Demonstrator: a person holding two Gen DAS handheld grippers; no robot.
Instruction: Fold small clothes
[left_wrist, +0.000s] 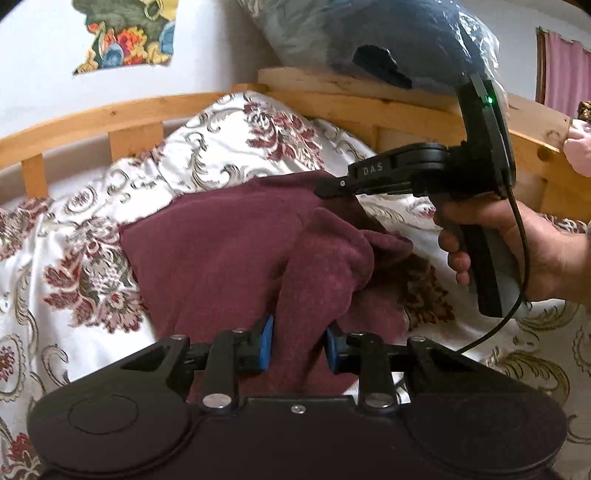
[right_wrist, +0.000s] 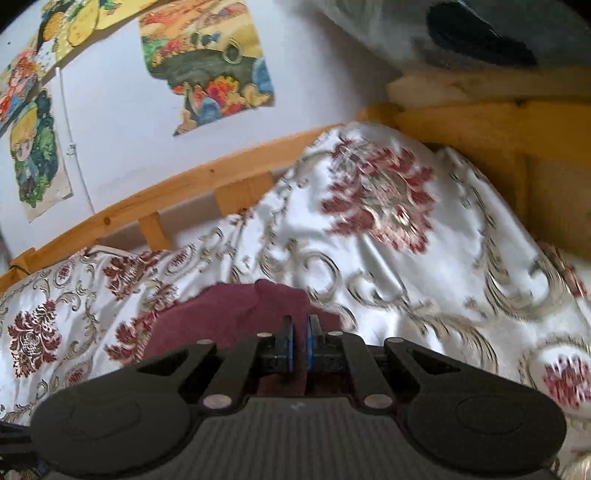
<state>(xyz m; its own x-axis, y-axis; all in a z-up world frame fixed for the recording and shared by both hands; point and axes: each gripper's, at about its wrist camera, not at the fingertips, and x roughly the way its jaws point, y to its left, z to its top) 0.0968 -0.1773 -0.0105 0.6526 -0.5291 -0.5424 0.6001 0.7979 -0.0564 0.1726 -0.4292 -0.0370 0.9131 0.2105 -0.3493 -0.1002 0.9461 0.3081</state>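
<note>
Setting: bedroom, with a bed covered by a white satin bedspread (left_wrist: 74, 229) in dark red floral print, a wooden bed rail (left_wrist: 110, 118) behind it and cartoon posters (right_wrist: 210, 70) on the wall.

Garment: a small maroon fleece garment (left_wrist: 221, 243) lies on the bedspread, its far part spread fairly flat, its near part bunched into a raised fold that runs toward the left wrist camera.

Left gripper (left_wrist: 299, 343): the blue pads (left_wrist: 266, 341) stand on either side of that raised fold and look clamped on it, with thick cloth filling the gap.

Right gripper (right_wrist: 300, 341): jaws nearly together, and a thin layer of maroon cloth appears pinched between the pads; from the left camera its tip sits at the garment's far right edge, held by the person's hand (left_wrist: 517, 251).

Step in hand: both tongs seem to hold edges of the garment, probably lifting one side to carry it over the rest.

Next move: likely bring the held edges across together, keep them level, and lay them onto the flat part before letting go.

Surroundings: a plastic-wrapped blue bundle (left_wrist: 369, 33) rests on the headboard; a pink curtain (left_wrist: 565, 70) is at far right.
</note>
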